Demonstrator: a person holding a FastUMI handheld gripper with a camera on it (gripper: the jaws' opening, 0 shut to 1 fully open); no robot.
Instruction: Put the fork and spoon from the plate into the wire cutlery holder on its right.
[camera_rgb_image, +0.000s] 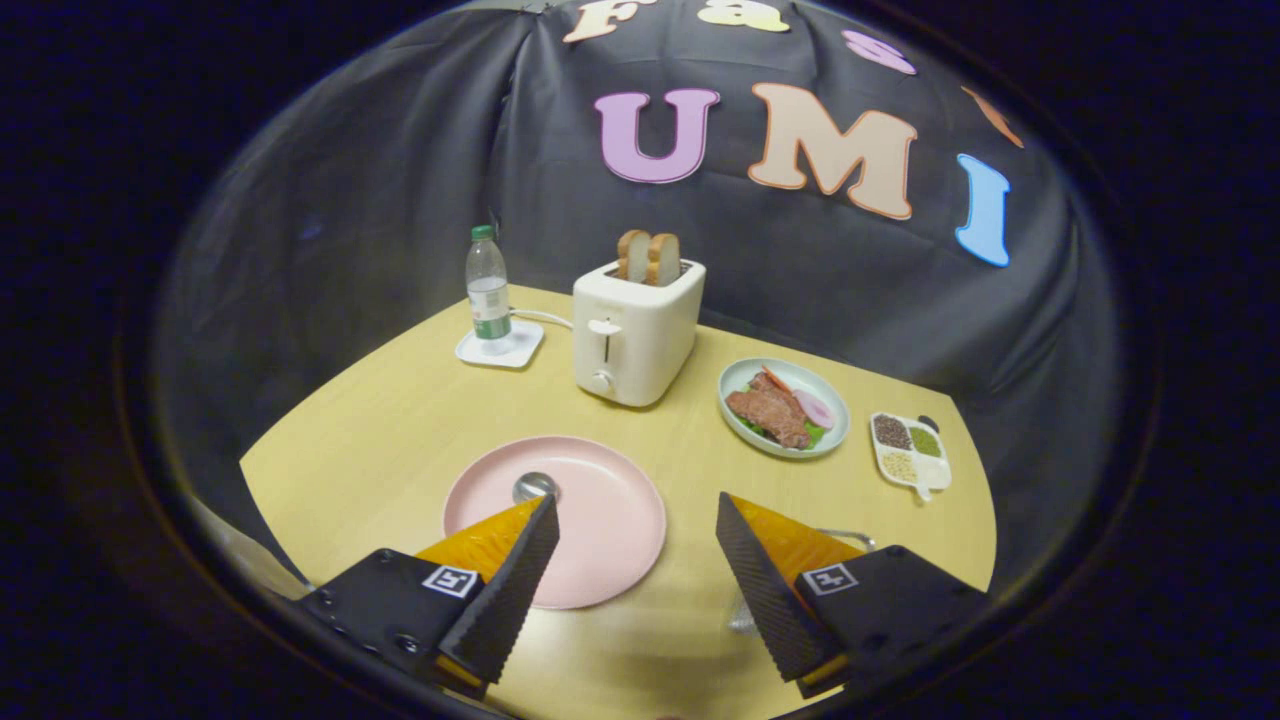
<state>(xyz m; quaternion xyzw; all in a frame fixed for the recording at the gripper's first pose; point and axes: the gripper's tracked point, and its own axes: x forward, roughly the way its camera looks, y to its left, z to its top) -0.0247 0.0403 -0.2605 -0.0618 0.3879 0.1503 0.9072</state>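
One spoon (533, 487) on pink plate (600, 520), just ahead of left finger; wire cutlery holder (845, 538) behind right finger; hand-held gripper (637, 545) wide open, holding nothing.

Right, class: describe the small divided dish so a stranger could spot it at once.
Start at the white toaster at the back of the yellow table. To its right sits a plate of meat and greens; just beyond that lies the divided dish. Unlike the round plates, it is squarish, white, with separate compartments of grains.
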